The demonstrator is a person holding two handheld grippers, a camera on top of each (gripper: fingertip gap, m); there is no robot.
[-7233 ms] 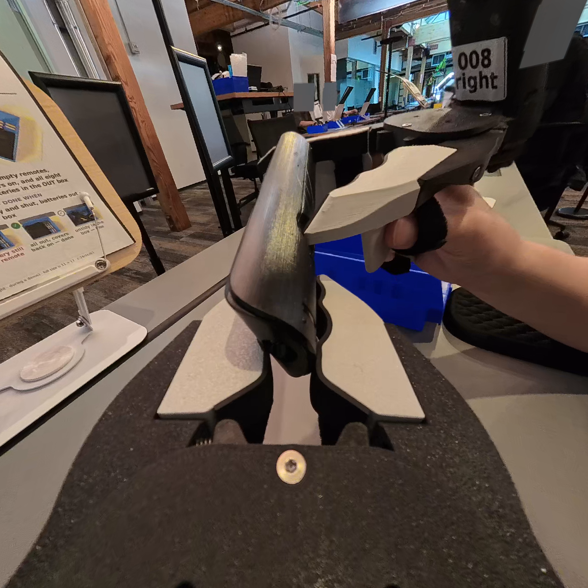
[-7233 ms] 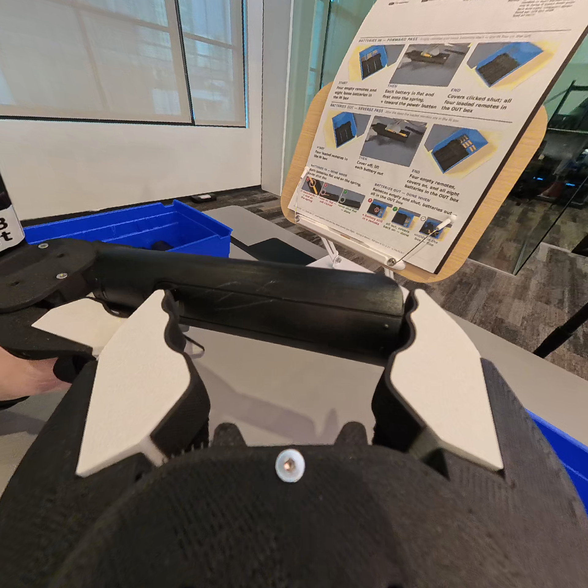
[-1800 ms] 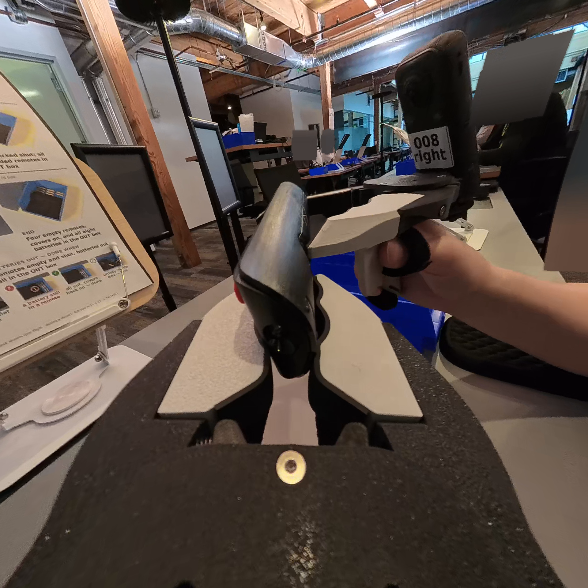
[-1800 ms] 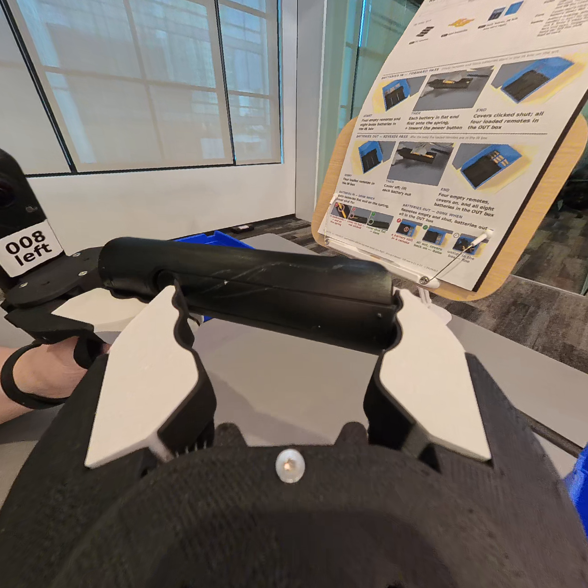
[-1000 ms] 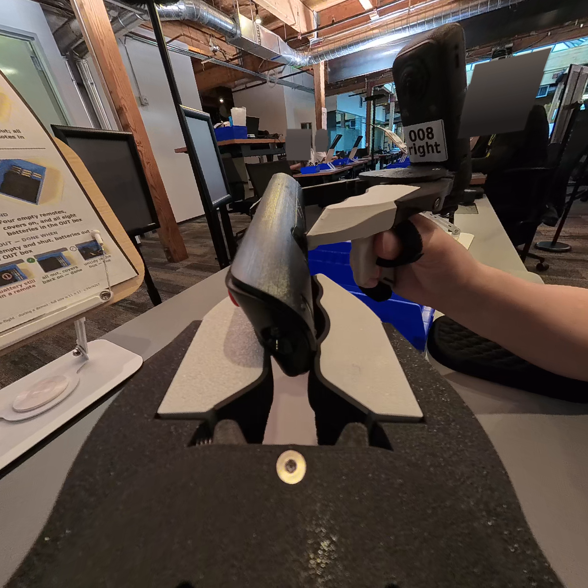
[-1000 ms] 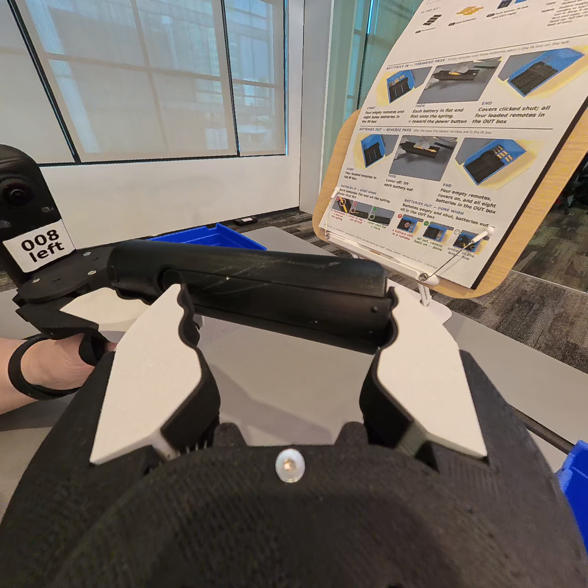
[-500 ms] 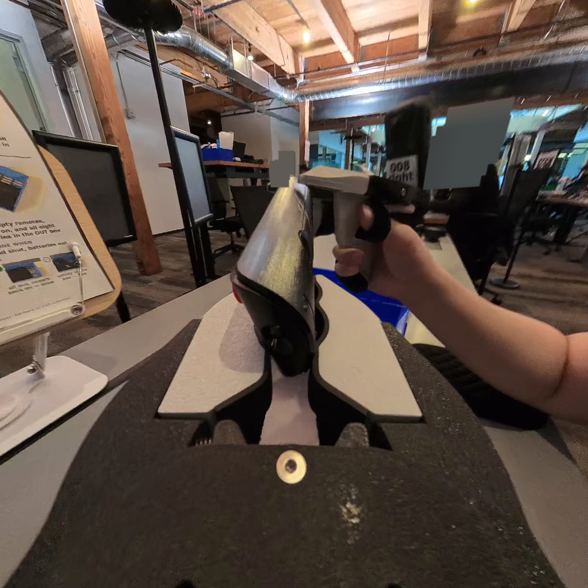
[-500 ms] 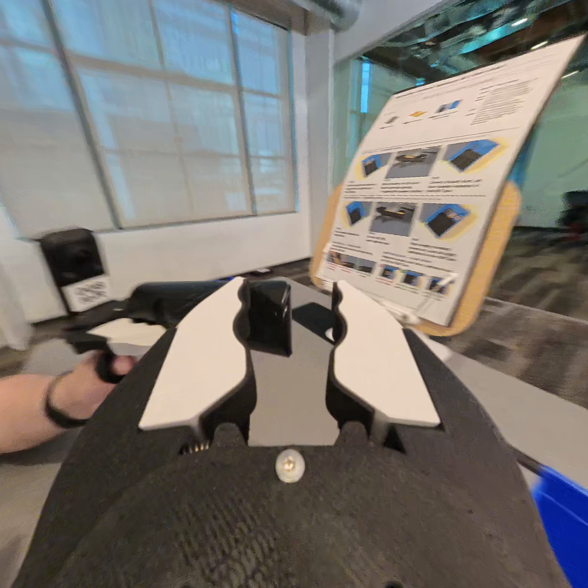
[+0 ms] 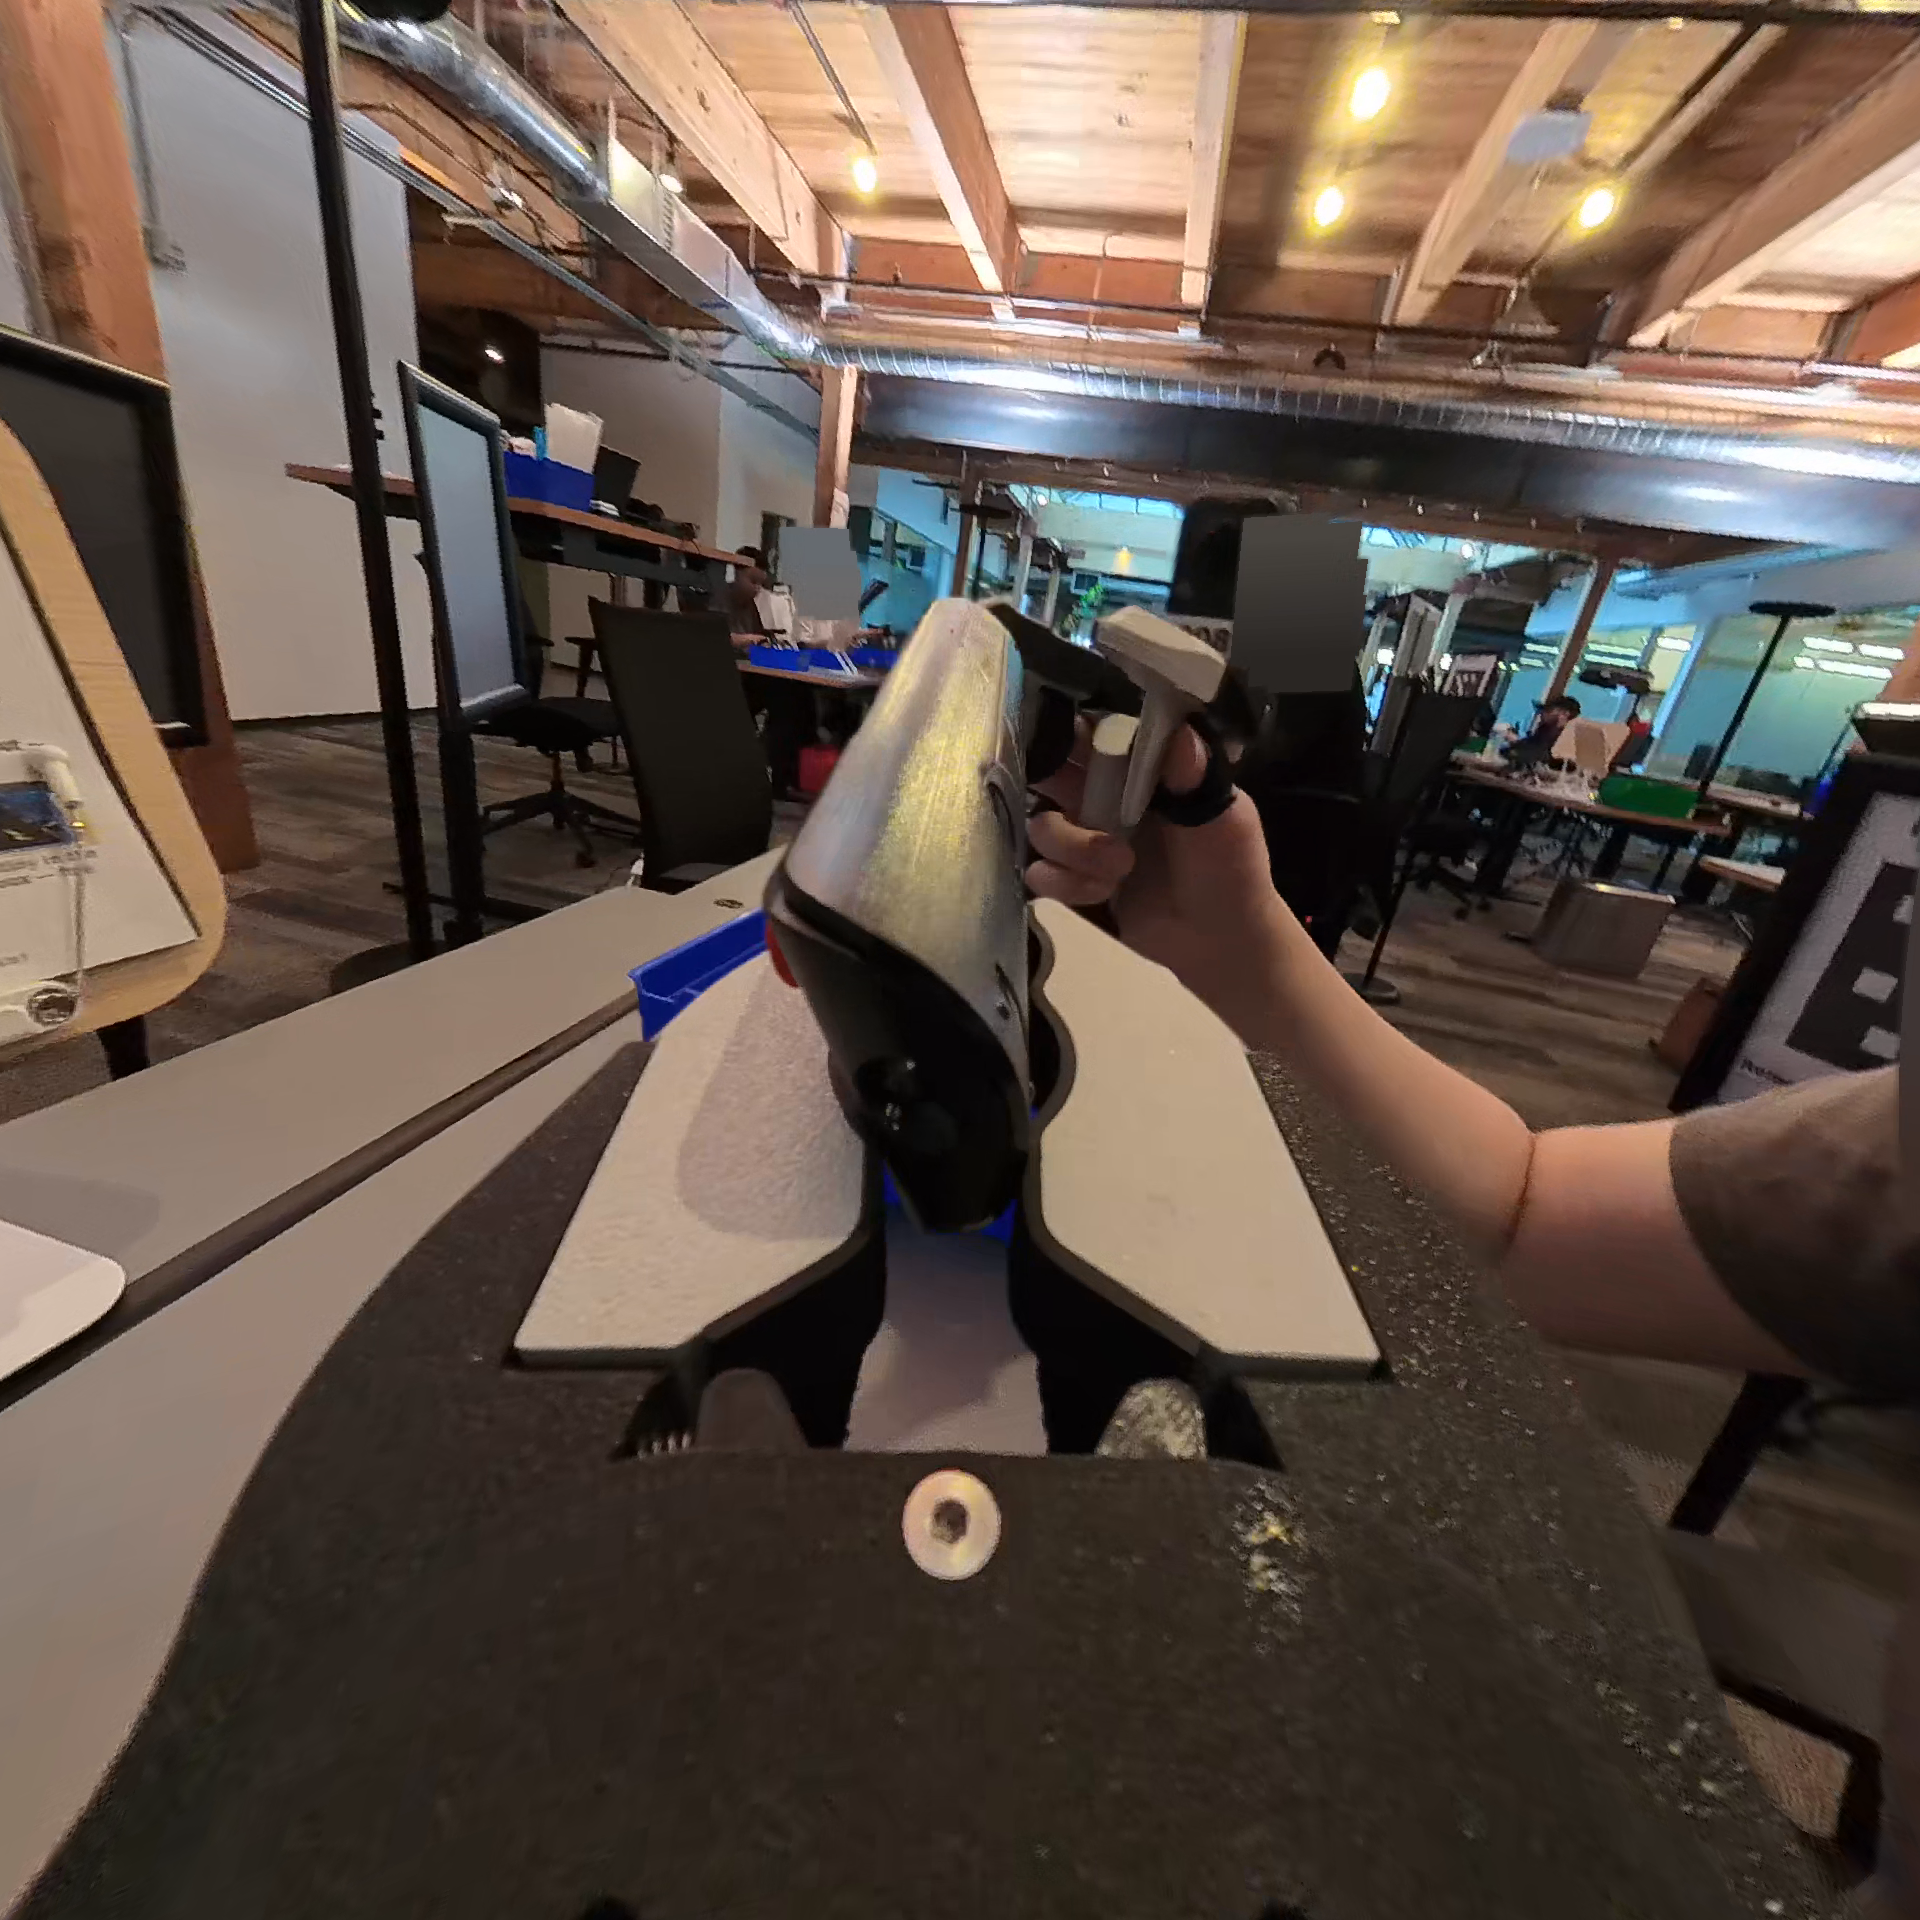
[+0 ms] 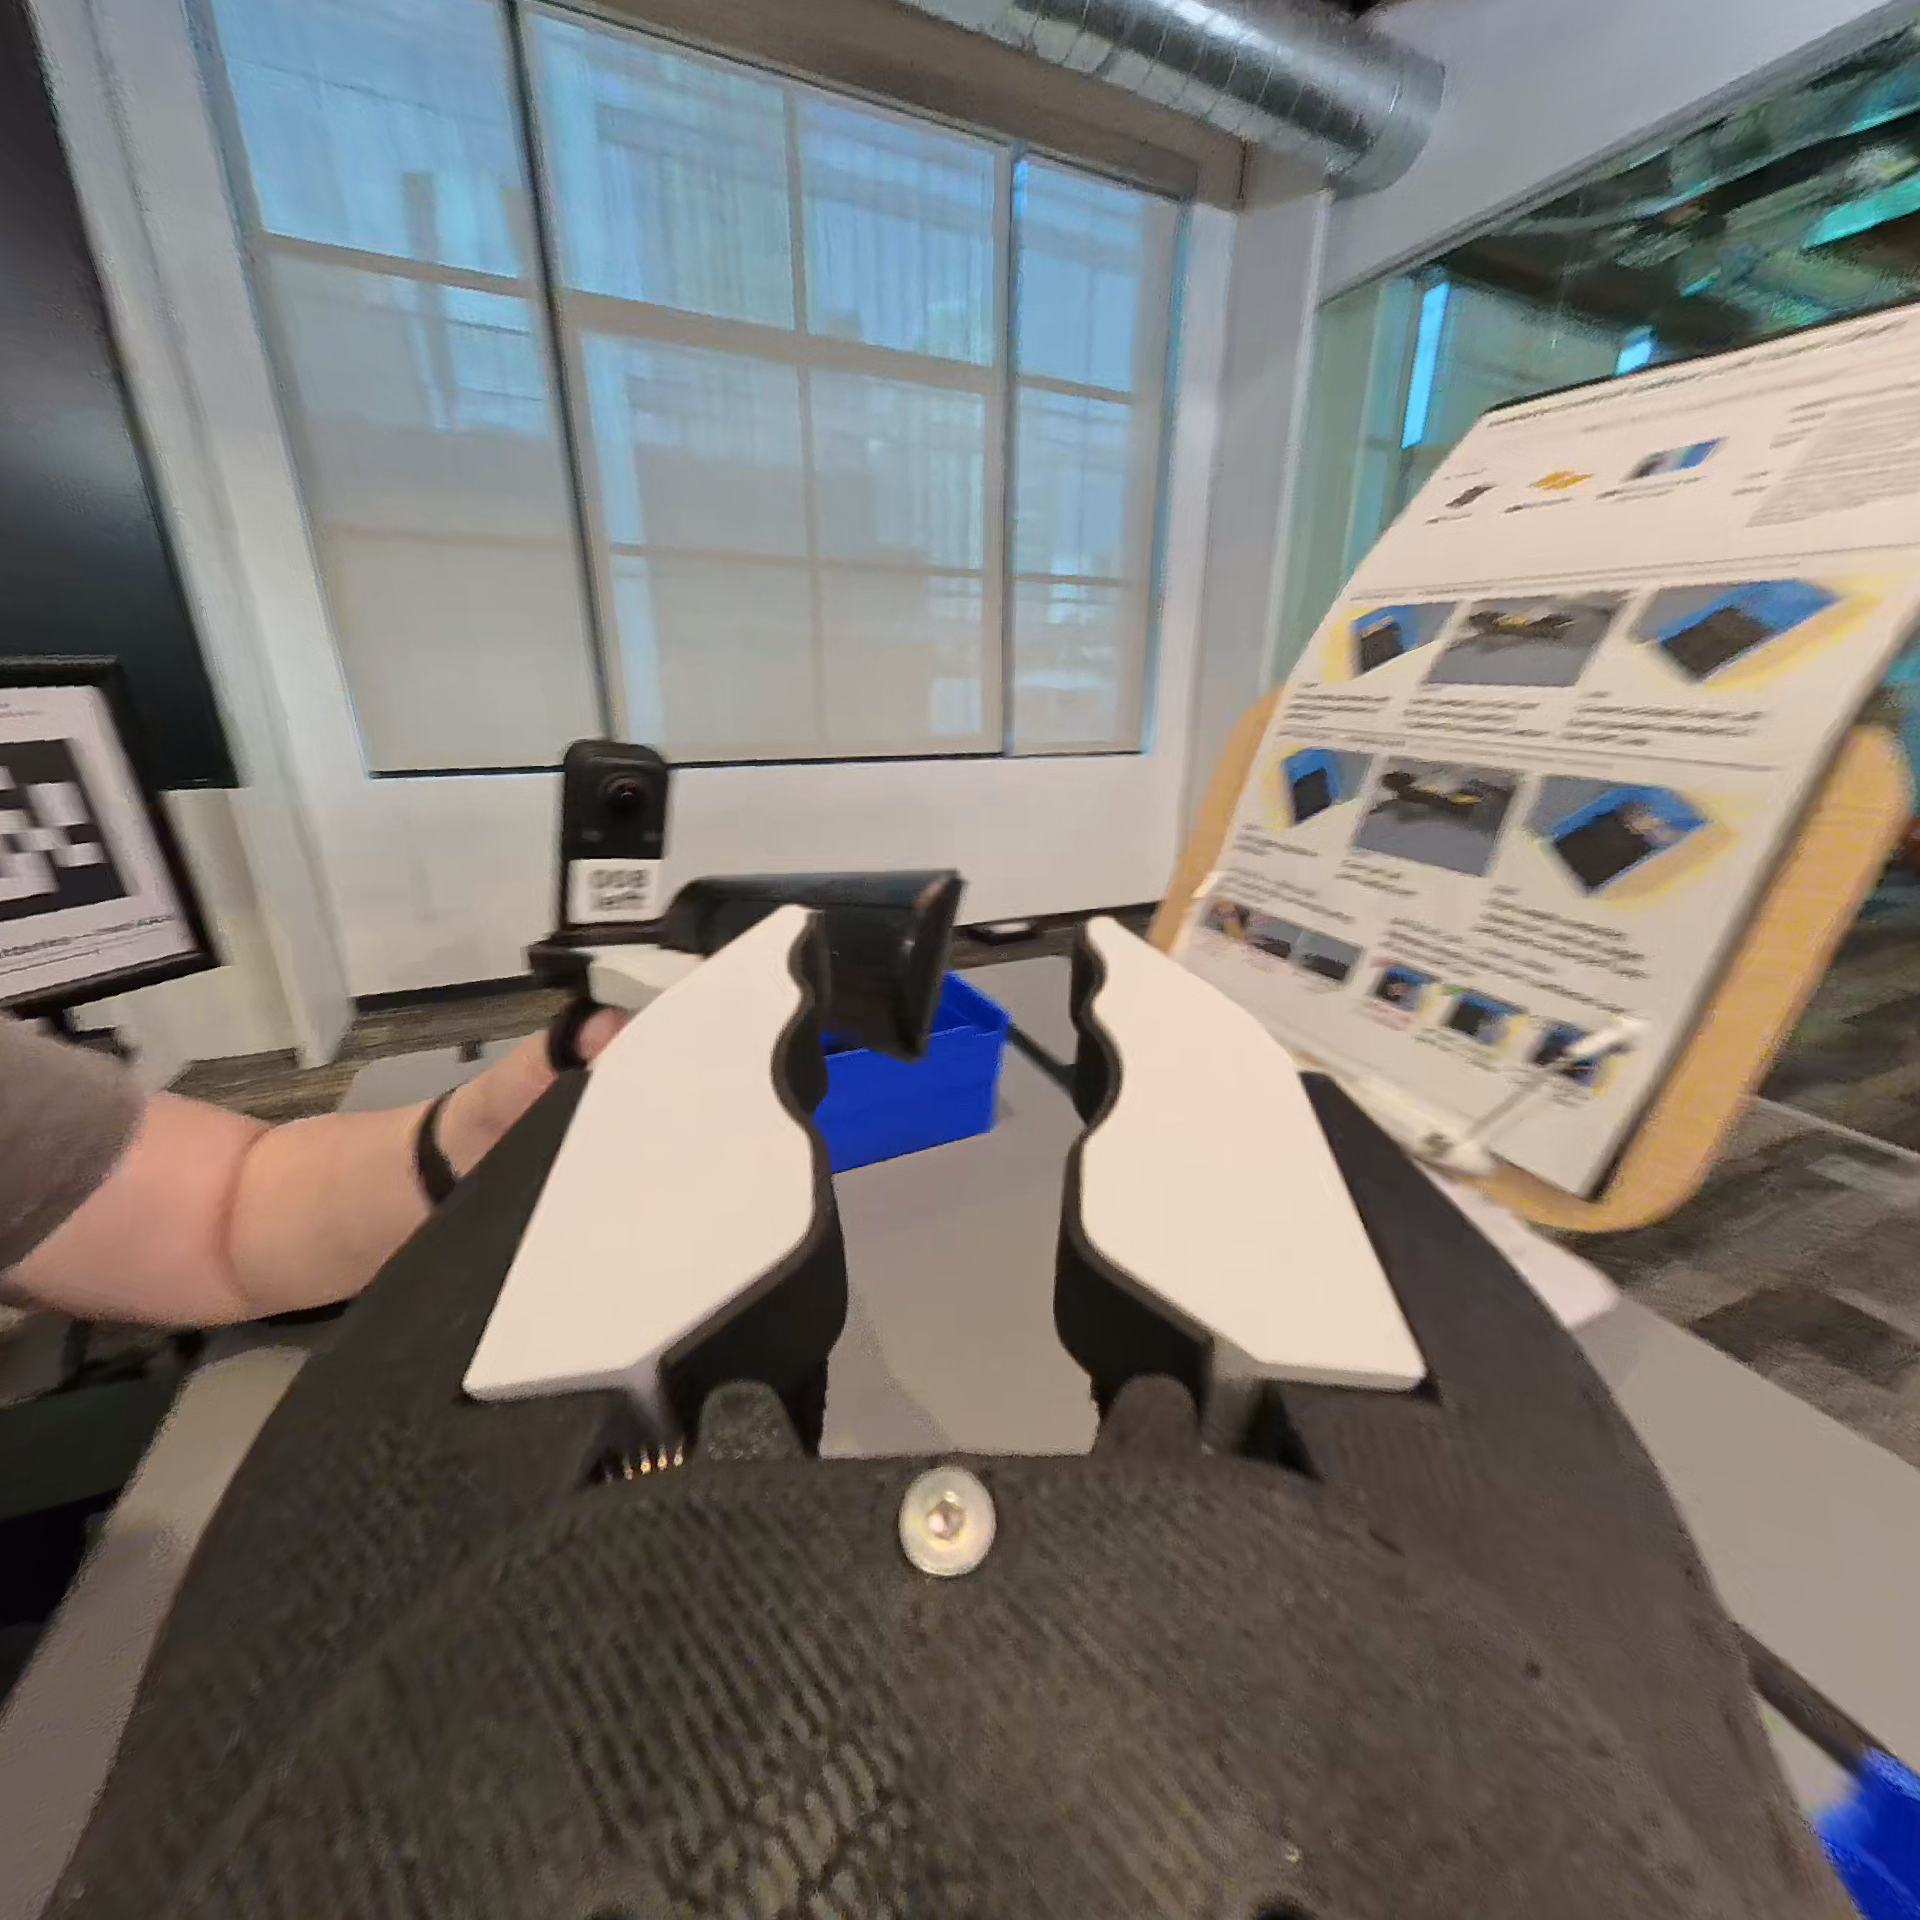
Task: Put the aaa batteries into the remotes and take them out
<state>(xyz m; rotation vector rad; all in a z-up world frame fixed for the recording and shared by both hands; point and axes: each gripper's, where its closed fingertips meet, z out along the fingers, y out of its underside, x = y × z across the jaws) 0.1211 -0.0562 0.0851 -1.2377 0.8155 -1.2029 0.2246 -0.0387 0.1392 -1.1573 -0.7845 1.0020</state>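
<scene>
Above the grey table [image 9: 312, 1101], the left gripper [image 9: 940, 1060] is clamped on one end of a black remote [image 9: 914, 914], whose long body runs forward and up from the fingers, away from the left wrist camera, its glossy curved back catching the ceiling lights. From the right wrist view the same remote [image 10: 883, 956] shows end-on and foreshortened, its free end pointing roughly toward the right gripper [image 10: 945, 1039], which hangs with its jaws spread and nothing between them — the remote's end lies just past the left fingertip [image 10: 748, 997], and whether it touches is hard to tell through the blur. So the remote's long axis lies nearly along the line between the two tools, with the left one carrying it and the right one nearest its loose end. A blue bin [image 10: 914, 1081] sits on the table below and behind the remote, and a printed instruction board [image 10: 1538, 831] on a wooden stand stands off to the right. No batteries or open compartment can be seen from either camera, so it is unclear whether the cover is on. My guess is that the next move needs the right gripper to close across the free end, square to that axis — a slanted bite could twist the remote in the left grip.
</scene>
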